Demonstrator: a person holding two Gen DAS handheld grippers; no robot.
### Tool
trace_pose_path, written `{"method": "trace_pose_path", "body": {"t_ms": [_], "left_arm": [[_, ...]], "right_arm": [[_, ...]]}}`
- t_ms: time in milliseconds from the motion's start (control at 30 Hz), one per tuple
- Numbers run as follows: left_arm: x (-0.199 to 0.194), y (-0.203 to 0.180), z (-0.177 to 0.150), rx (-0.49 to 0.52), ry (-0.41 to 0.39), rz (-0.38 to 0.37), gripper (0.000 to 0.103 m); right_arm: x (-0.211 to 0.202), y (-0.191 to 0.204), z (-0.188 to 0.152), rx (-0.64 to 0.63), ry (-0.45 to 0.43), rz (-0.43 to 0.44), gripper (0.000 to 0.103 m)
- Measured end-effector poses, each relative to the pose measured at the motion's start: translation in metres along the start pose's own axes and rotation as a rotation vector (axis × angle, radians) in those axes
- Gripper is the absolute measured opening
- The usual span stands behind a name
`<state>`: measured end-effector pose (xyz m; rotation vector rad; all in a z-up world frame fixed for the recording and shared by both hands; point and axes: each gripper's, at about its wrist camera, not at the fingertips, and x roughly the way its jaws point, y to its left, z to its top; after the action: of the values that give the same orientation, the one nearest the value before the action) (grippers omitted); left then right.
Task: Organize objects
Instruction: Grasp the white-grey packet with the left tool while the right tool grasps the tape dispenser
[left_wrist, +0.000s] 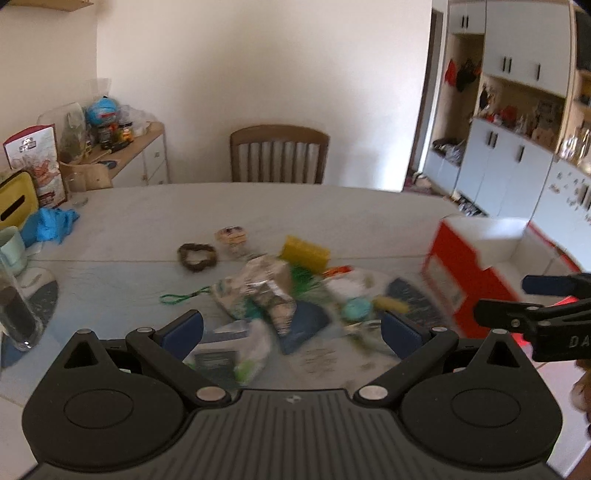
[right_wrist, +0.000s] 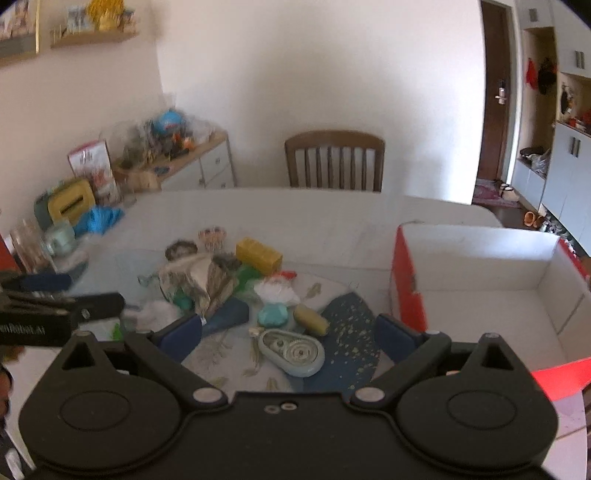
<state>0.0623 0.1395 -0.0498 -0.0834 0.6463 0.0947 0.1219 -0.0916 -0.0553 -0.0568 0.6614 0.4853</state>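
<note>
A heap of small objects lies mid-table: a yellow sponge (right_wrist: 258, 256), a crumpled foil packet (right_wrist: 201, 280), a teal soap-like piece (right_wrist: 272, 316), a yellow cylinder (right_wrist: 311, 319), a correction-tape dispenser (right_wrist: 291, 352) and a brown ring (left_wrist: 197, 256). An open red-and-white box (right_wrist: 480, 280) stands to the right; it also shows in the left wrist view (left_wrist: 476, 269). My left gripper (left_wrist: 291, 330) is open above the heap's near edge. My right gripper (right_wrist: 288, 332) is open and empty over the dispenser.
A wooden chair (right_wrist: 334, 160) stands at the table's far side. A glass (left_wrist: 16, 310), a mug (left_wrist: 11, 247), blue cloth (left_wrist: 50, 223) and a yellow tissue box (left_wrist: 16, 203) crowd the left edge. A cluttered sideboard (left_wrist: 122, 147) stands behind them.
</note>
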Motion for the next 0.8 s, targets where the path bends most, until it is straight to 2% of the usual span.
{"method": "trace_pose_path", "body": {"t_ms": [133, 300, 367, 533, 800], "left_arm": [[0.026, 0.015, -0.011, 0.080, 0.034, 0.014, 0.103], [0.059, 0.030, -0.023, 0.148, 0.077, 0.088, 0.103], [0.069, 0.036, -0.025, 0.166, 0.086, 0.092, 0.103], [0.091, 0.047, -0.032, 0.205, 0.115, 0.058, 0.103], [0.118, 0.064, -0.037, 0.244, 0.161, -0.001, 0.103]], "right_arm": [[0.034, 0.004, -0.006, -0.062, 0.062, 0.003, 0.099], [0.073, -0.002, -0.013, -0.050, 0.138, 0.005, 0.098], [0.088, -0.005, -0.016, -0.051, 0.162, -0.002, 0.098], [0.117, -0.013, -0.022, -0.047, 0.219, -0.007, 0.096], [0.142, -0.020, -0.022, -0.043, 0.250, -0.003, 0.096]]}}
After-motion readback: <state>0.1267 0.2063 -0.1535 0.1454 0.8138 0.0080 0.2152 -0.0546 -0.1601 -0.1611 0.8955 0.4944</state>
